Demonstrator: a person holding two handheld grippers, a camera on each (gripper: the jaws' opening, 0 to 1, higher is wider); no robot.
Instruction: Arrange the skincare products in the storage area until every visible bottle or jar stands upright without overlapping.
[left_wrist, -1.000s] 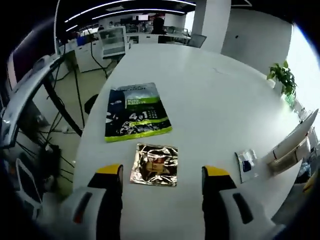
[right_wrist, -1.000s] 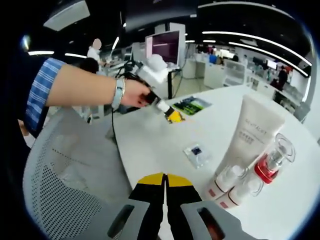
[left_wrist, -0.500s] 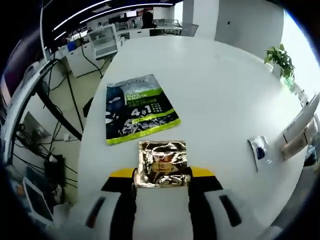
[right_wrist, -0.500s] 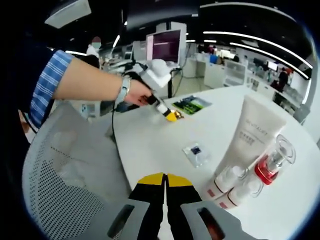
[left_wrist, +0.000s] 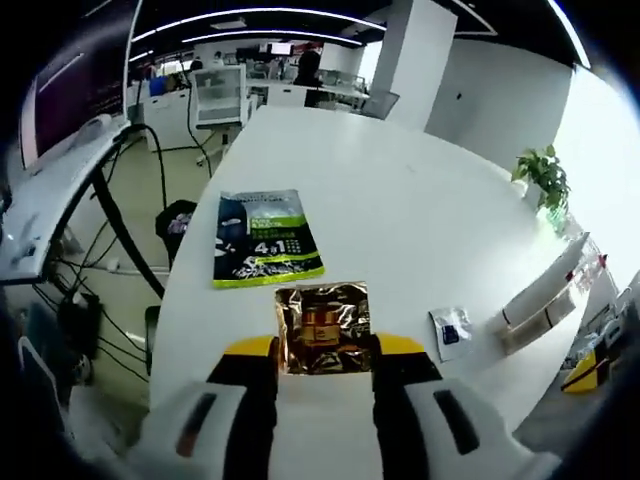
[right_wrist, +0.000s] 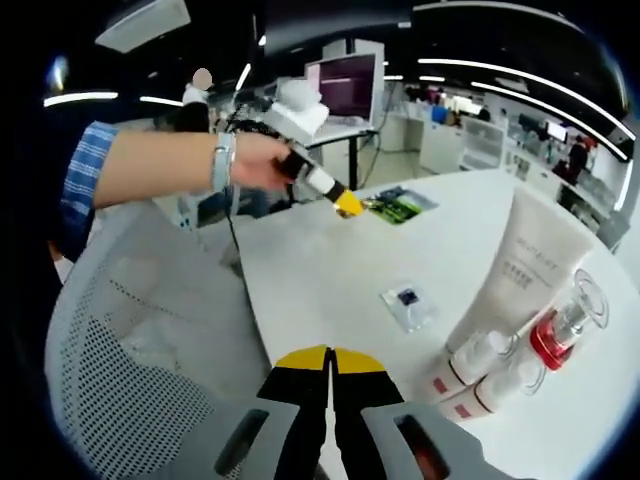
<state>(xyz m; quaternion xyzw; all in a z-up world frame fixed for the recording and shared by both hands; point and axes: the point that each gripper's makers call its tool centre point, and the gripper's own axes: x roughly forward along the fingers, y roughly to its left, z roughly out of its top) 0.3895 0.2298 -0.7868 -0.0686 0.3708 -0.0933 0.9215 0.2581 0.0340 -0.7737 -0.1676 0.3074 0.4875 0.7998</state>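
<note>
On the white oval table (left_wrist: 420, 215), a crinkled gold foil sachet (left_wrist: 322, 326) is gripped by its near edge between the yellow-tipped jaws of the left gripper (left_wrist: 324, 352), which are drawn in tight against the sachet's two sides. Just beyond the sachet, a flat black-and-green printed pouch (left_wrist: 262, 238) is seen lying face up, close to the sachet but not overlapping it. To the right, a small clear packet with a dark blue centre (left_wrist: 452, 329) lies flat on the table, and past it a long white tube (left_wrist: 542, 296) is seen near the table's edge. A green potted plant (left_wrist: 543, 178) stands at the far right of the table.

From the right gripper view, the right gripper (right_wrist: 329, 361) is seen with its yellow-tipped jaws pressed together and nothing between them, held low over the table edge beside a white mesh chair (right_wrist: 130, 350). A tall white squeeze tube (right_wrist: 527, 268) is stood upright on its cap at the right, with a clear red-capped bottle (right_wrist: 566, 320) beside it and two small white bottles with pink bands (right_wrist: 478, 362) just in front. The small clear packet (right_wrist: 408, 303) lies well apart from them towards the table's middle. Farther back, the left gripper (right_wrist: 349, 203) is held in a person's hand (right_wrist: 255, 160), with a checked blue sleeve (right_wrist: 88, 175) on the arm, and the pouch (right_wrist: 400, 203) lies behind it.
</note>
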